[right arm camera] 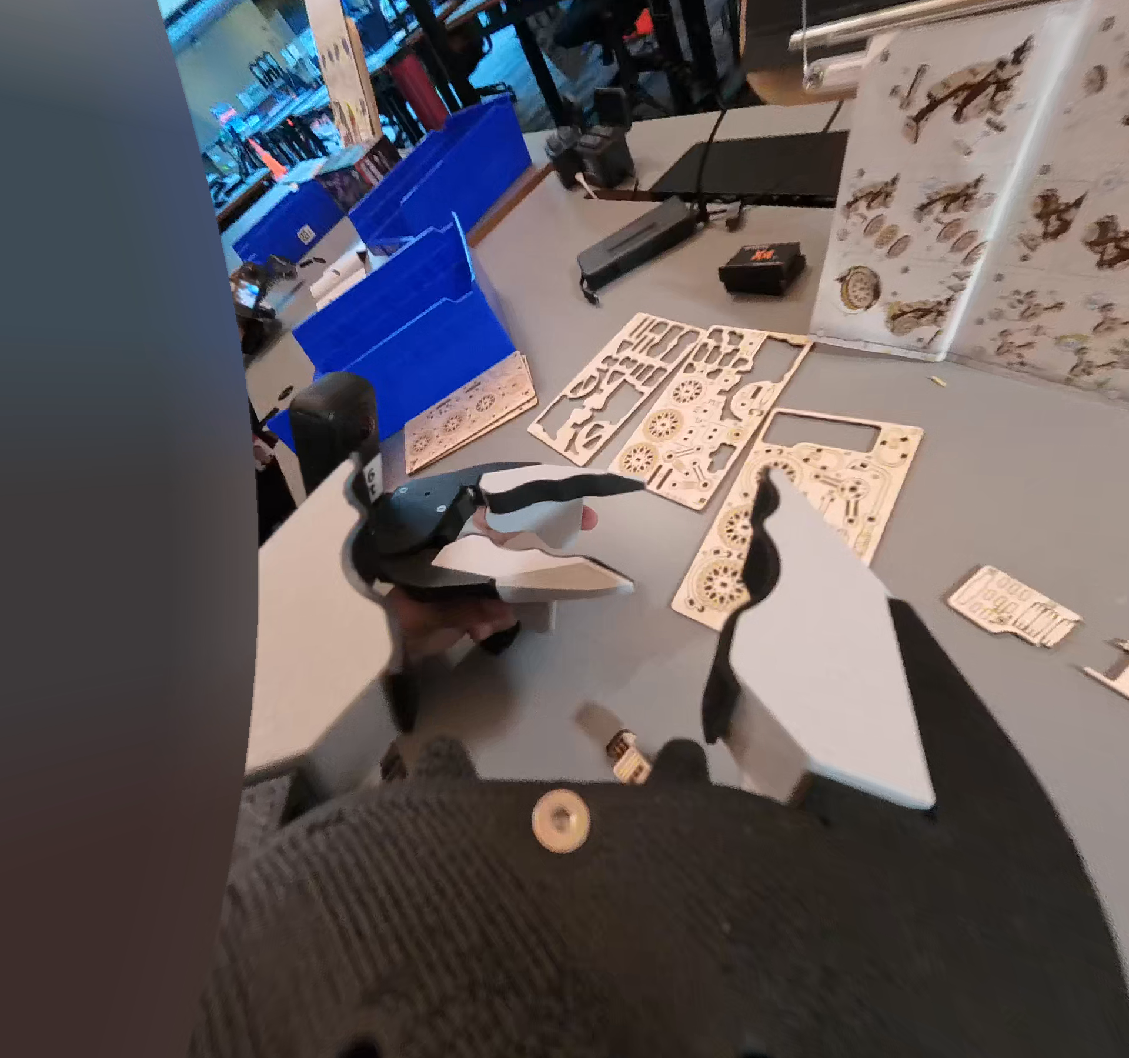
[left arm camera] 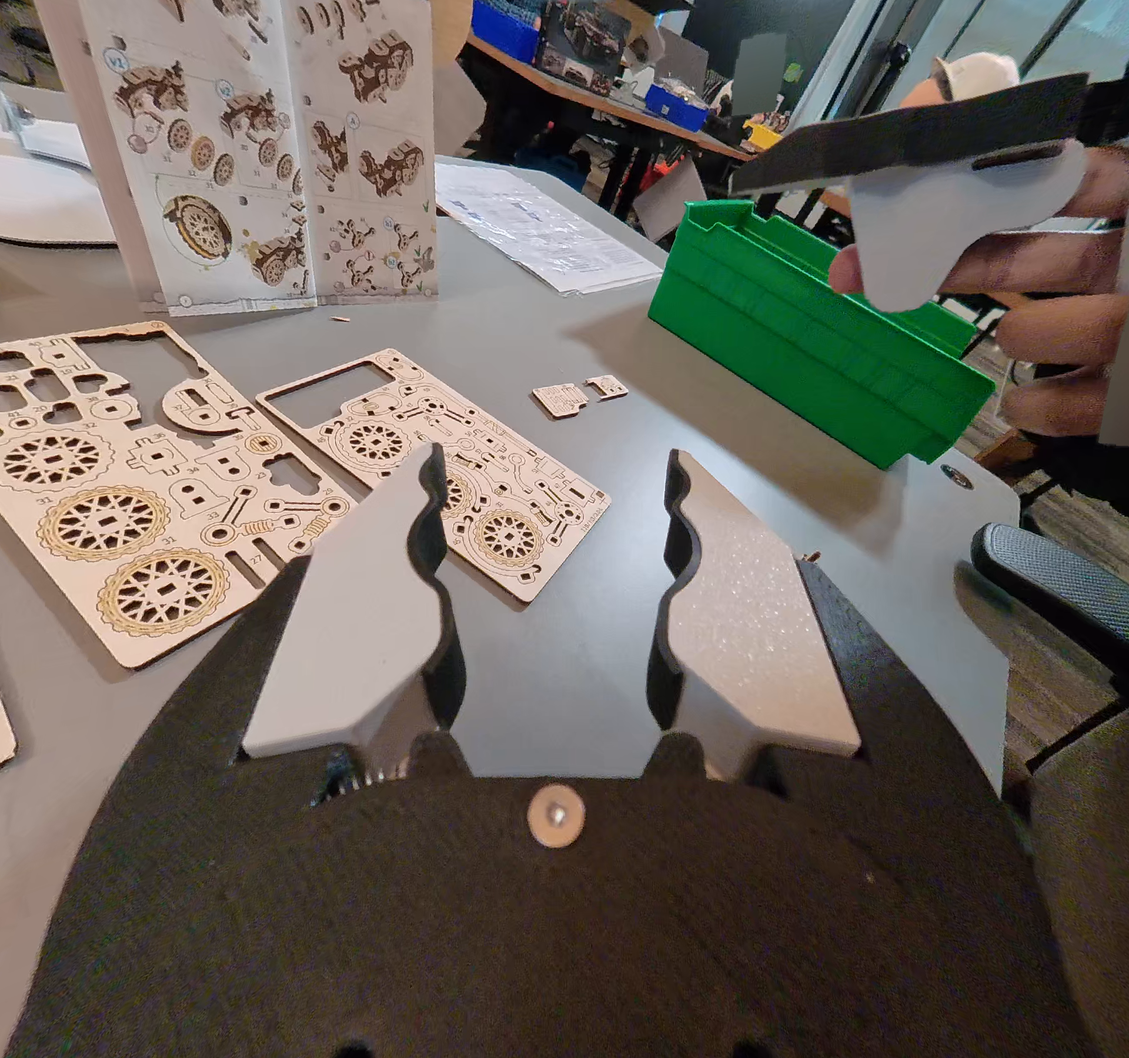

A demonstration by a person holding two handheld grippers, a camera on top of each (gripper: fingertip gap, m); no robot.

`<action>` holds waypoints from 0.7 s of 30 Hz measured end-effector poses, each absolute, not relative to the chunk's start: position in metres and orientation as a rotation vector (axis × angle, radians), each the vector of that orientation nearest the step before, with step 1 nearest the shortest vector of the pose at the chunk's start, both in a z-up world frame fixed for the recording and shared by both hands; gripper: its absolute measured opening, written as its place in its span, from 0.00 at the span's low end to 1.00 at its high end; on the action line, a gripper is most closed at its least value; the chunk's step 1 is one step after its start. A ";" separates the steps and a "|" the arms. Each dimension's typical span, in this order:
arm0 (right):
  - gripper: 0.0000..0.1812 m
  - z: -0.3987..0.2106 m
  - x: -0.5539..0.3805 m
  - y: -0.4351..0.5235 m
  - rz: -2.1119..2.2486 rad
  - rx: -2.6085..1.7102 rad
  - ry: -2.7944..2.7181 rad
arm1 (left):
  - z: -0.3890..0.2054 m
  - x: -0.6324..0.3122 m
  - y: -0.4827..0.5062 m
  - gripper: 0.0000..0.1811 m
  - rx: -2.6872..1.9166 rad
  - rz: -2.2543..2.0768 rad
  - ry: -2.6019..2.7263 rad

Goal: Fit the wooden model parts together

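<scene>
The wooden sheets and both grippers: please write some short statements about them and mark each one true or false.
1. The left gripper holds a wooden piece. False: its jaws are open and empty.
2. Two small wooden pieces lie loose on the table. True.
3. The bin beside the right gripper is red. False: it is green.
4. An instruction sheet stands upright behind the wooden sheets. True.
</scene>
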State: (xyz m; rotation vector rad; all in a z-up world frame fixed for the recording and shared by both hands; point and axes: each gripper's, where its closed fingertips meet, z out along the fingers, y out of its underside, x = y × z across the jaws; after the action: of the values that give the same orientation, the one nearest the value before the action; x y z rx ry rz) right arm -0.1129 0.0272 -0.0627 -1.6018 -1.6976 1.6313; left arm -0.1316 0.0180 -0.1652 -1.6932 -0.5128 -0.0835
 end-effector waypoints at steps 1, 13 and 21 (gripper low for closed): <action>0.67 -0.062 -0.114 0.031 1.637 -1.595 -1.681 | -0.166 -0.132 0.018 0.39 -1.696 -0.089 -0.516; 0.67 -0.060 -0.111 0.021 1.692 -1.574 -1.713 | -0.171 -0.130 0.018 0.39 -1.715 -0.099 -0.512; 0.69 -0.050 -0.107 0.022 1.736 -1.537 -1.689 | -0.173 -0.128 0.020 0.39 -1.731 -0.091 -0.498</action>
State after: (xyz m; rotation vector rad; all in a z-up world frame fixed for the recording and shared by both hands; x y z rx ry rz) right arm -0.1073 0.0225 -0.0496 -1.5369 -1.6891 1.7362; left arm -0.1278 0.0201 -0.1729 -1.7308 -0.4978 -0.0911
